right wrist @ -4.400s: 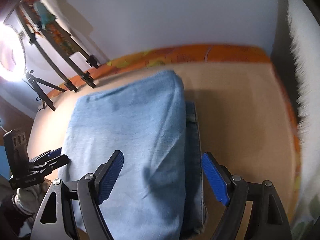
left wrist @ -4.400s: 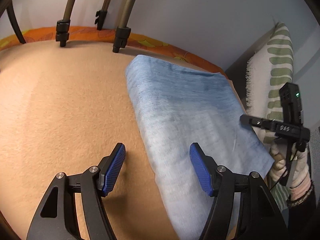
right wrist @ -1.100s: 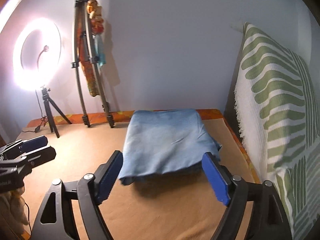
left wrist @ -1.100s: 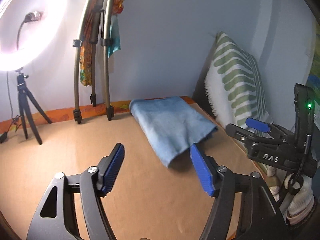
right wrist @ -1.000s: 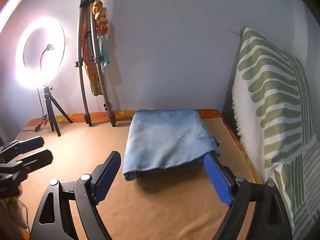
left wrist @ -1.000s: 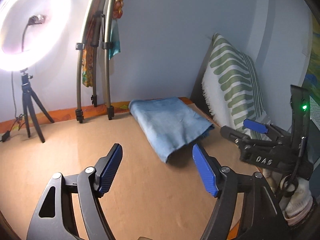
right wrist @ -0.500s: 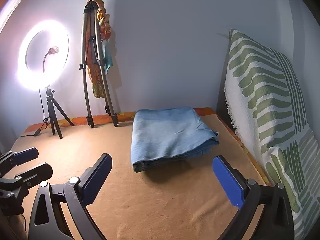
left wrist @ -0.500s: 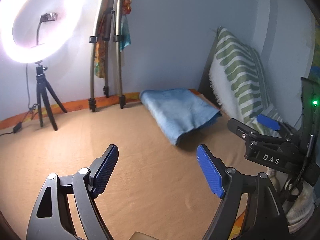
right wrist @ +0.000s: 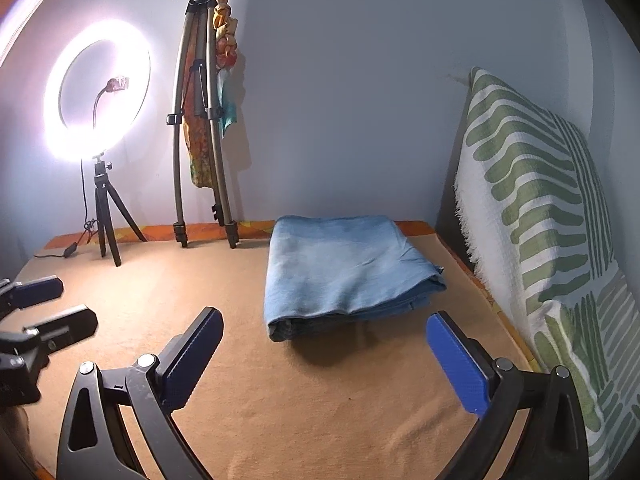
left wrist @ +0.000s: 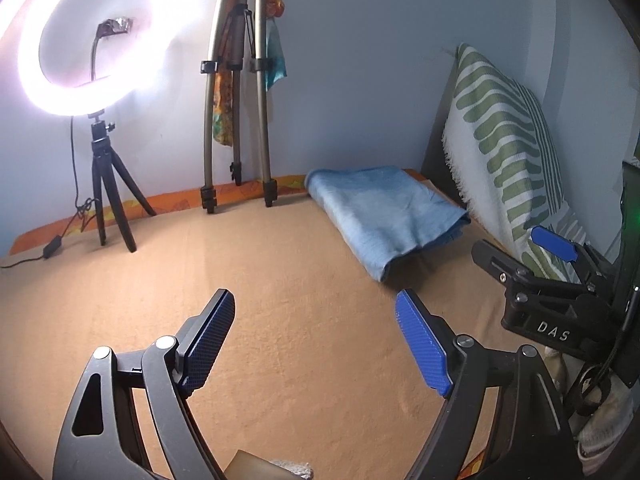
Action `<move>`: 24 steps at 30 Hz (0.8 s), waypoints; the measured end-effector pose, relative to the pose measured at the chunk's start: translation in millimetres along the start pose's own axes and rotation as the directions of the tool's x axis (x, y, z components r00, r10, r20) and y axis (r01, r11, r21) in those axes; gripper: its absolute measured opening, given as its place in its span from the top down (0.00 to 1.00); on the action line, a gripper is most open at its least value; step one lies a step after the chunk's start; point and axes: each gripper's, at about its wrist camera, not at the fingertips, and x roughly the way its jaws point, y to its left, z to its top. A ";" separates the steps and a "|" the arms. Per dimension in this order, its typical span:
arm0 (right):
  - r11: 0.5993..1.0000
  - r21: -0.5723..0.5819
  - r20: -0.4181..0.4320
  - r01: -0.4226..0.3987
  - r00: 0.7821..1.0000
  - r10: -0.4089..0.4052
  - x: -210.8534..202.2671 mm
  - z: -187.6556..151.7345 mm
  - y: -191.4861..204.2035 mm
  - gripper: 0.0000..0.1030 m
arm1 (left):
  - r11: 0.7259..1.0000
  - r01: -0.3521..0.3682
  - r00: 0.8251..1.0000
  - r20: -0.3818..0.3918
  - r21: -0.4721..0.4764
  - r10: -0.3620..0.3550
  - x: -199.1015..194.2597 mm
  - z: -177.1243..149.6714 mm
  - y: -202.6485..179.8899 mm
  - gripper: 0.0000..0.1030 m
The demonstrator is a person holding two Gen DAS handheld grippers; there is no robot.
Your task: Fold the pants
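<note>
The light blue pants (right wrist: 348,268) lie folded into a flat rectangle on the tan blanket (right wrist: 304,400), at the far right by the wall. They also show in the left wrist view (left wrist: 384,216). My left gripper (left wrist: 316,340) is open and empty, held back from the pants over the blanket. My right gripper (right wrist: 320,356) is open and empty, just in front of the folded pants and apart from them. The right gripper also shows at the right of the left wrist view (left wrist: 536,256), and the left gripper at the left of the right wrist view (right wrist: 40,304).
A lit ring light on a small black tripod (right wrist: 100,92) stands at the back left. A larger tripod (right wrist: 200,120) with coloured cloth leans on the back wall. A green-and-white patterned pillow (right wrist: 540,220) stands along the right edge.
Both grippers have pulled back and up from the folded pants, and both have opened a little wider. The pants lie still.
</note>
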 end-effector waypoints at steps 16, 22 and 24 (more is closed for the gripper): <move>0.999 0.049 0.005 -0.005 1.000 0.004 0.0 2.7 -6.4 0.00 | 1.000 -0.003 1.000 -0.010 0.003 0.003 -1.1 0.1 -1.5 0.19; 0.999 0.049 0.007 -0.004 1.000 0.004 0.2 2.8 -5.9 0.00 | 1.000 -0.001 1.000 -0.014 0.004 0.001 -1.9 -0.3 -2.1 0.19; 0.999 0.046 0.007 -0.003 1.000 0.003 0.6 2.8 -5.8 0.00 | 1.000 -0.001 1.000 -0.014 0.006 0.001 -2.3 -0.3 -2.5 0.19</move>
